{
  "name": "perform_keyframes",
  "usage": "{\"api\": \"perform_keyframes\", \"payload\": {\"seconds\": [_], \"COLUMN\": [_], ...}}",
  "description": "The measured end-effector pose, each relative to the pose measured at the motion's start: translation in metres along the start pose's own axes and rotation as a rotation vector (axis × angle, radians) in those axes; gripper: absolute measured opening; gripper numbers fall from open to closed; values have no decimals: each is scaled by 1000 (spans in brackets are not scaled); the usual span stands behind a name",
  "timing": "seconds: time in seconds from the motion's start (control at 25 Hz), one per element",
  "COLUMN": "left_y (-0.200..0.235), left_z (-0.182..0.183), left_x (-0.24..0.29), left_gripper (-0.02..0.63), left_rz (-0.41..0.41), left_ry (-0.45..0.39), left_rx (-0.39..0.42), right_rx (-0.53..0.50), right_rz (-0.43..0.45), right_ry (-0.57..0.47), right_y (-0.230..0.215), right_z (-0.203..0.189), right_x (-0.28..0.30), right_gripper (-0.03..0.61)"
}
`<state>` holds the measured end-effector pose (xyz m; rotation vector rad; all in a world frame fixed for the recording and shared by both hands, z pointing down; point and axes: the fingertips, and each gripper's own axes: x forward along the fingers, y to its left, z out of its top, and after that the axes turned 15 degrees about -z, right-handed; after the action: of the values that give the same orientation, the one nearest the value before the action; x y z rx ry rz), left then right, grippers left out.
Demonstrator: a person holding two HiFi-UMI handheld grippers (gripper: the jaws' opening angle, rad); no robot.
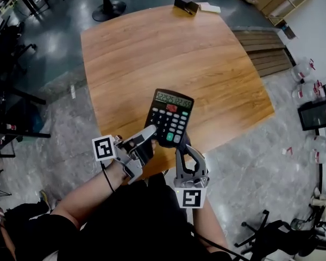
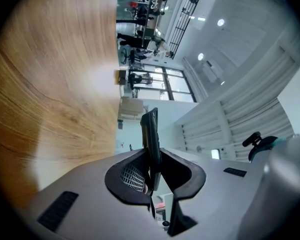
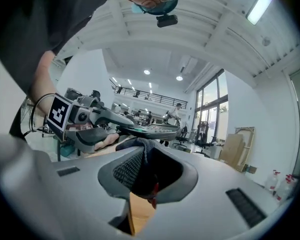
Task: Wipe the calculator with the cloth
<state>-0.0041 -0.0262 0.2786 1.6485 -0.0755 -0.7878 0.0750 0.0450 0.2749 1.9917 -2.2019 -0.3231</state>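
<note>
Holds the calculator [image 1: 170, 117] up over the near edge of the wooden table [image 1: 168, 53], keys upward, long axis running from that near edge toward the table's middle, display end farthest in. Pinches its near left corner with the left gripper [image 2: 152, 166], jaws closed partway on the thin body. Clamps a dark cloth [image 3: 140, 148] in the right gripper [image 3: 150, 171], jaws narrowed on the bunched fabric, close below the calculator's near end, at the table's near edge.

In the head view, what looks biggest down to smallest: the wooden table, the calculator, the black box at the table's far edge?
wooden table
calculator
black box, which sits farther from the camera, so its real size is unsure
</note>
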Motion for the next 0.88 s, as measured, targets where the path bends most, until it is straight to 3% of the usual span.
{"api": "perform_keyframes", "payload": {"seconds": [0.4,0.88], "left_y": [62,163], "left_z": [11,8], "left_x": [-31,-73], "left_gripper": [66,66], "left_rz": [126,280], "left_ry": [-40,-76], "left_rx": [12,25], "right_rx": [15,-3], "right_rz": [-109,-153], "right_ry": [136,518], "right_y": [-52,-39], "right_z": [-54,-186], "right_x": [22,58], "right_gripper": [60,60]}}
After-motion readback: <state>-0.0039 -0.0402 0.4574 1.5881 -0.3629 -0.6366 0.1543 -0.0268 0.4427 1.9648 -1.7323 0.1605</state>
